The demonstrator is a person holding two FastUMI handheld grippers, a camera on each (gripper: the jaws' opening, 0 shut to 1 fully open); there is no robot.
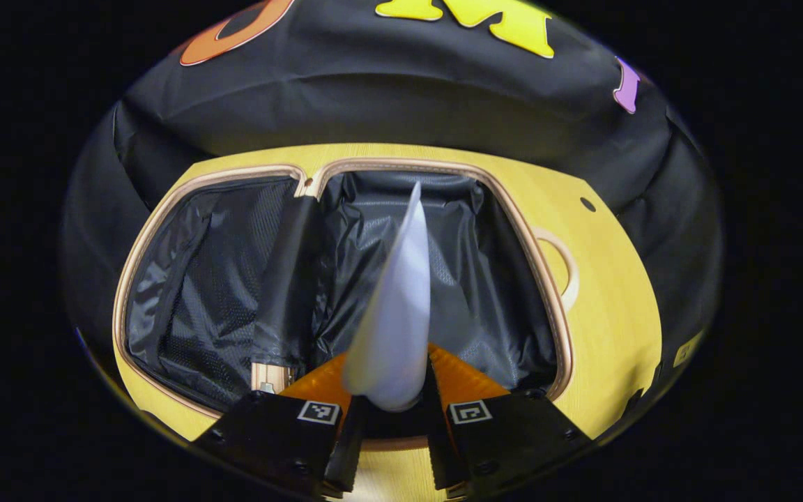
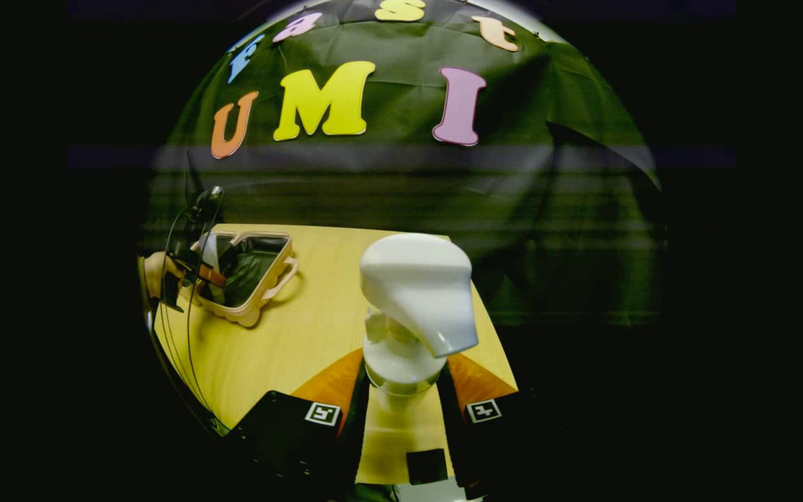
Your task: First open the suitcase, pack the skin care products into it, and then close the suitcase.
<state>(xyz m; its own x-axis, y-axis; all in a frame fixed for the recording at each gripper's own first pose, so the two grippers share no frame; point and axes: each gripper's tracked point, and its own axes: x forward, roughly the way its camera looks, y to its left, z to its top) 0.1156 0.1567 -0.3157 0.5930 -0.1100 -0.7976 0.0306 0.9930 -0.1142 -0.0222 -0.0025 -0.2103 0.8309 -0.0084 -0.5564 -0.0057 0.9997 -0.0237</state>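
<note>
Right now, in the left gripper view, my left gripper (image 1: 389, 390) pinches a white tube (image 1: 396, 314) at its fat end, both fingers pressed on it, the flat tail pointing forward over the open suitcase (image 1: 346, 279). The case lies on the yellow table (image 1: 610, 300), both halves spread, dark lining bare. The tube hangs above the right half, near the middle divider. To do this well I'd lower it well inside the rim before easing the fingers apart, and lay it flat against the lining so it won't roll towards the hinge or foul the closing.

Over in the right gripper view, my right gripper (image 2: 401, 397) has a white pump bottle (image 2: 412, 307) between its fingers; they seem to close on the bottle's neck, though I can't be sure both press on it. It stands upright, spout to the right. The suitcase (image 2: 248, 275) sits well apart, far left, with the other gripper (image 2: 199, 268) over it. I'd judge this bottle should wait until the left clears, then go in lying down.
</note>
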